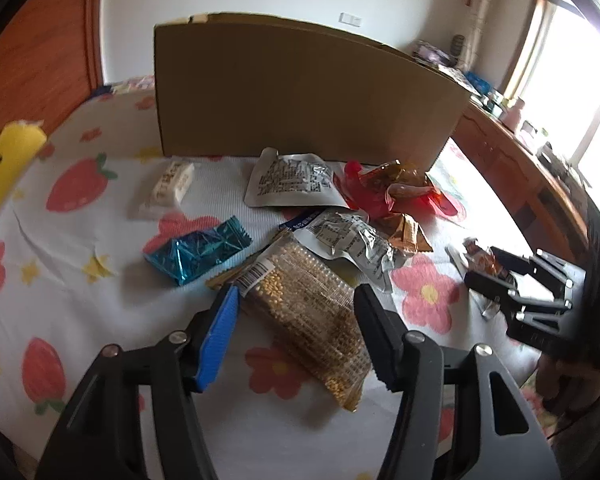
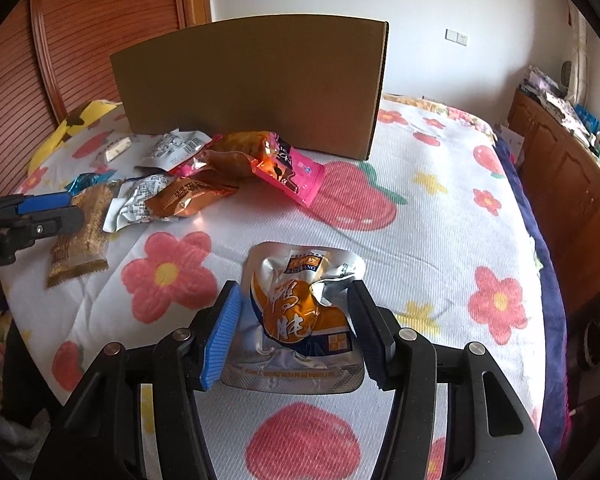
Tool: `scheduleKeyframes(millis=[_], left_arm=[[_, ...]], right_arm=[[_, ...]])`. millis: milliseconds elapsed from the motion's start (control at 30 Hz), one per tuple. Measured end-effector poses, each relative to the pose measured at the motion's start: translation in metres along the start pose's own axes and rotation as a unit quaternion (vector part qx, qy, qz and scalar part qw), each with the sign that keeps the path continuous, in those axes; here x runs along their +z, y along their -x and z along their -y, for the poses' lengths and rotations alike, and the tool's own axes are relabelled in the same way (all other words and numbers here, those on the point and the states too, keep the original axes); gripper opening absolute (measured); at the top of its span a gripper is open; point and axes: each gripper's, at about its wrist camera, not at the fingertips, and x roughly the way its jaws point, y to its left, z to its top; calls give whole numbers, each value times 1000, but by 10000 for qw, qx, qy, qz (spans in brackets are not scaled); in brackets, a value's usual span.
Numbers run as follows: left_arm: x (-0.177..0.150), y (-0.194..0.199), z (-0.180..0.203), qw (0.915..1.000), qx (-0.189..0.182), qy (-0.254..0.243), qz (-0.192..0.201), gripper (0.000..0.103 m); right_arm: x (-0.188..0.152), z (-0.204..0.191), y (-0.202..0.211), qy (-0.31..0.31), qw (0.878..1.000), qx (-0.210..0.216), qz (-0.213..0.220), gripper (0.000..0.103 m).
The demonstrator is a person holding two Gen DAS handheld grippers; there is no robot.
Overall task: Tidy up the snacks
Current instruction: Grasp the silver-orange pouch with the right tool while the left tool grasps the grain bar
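Straddling the silver-and-orange pouch (image 2: 304, 312) near the front edge of the bed (image 2: 440, 208), the right gripper (image 2: 296, 328) has its fingers apart, just beside the crumpled foil but not clamped, so closing on the puffed middle could squirt it out. Further in, the left gripper (image 1: 296, 320) stands spread over the sesame bar (image 1: 308, 312); its glossy wrapper may slide or drag neighbouring packets, short of the cardboard box (image 1: 300, 88) at the far edge.
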Motion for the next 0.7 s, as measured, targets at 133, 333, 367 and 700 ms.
scheduleKeyframes(millis=[133, 333, 367, 700], left_arm=[[4, -6, 1, 9998, -3, 185, -101, 64], [8, -16, 3, 9992, 140, 308, -221, 70], [9, -18, 4, 9991, 197, 296, -241, 70], [10, -32, 23, 9976, 643, -192, -189, 73]], right_arm=[[-1, 1, 0, -1, 10000, 32, 21, 56], [-2, 2, 0, 6, 10000, 0, 42, 56], [-2, 2, 0, 8, 10000, 1, 44, 56], [-2, 1, 0, 17, 10000, -7, 58, 56]])
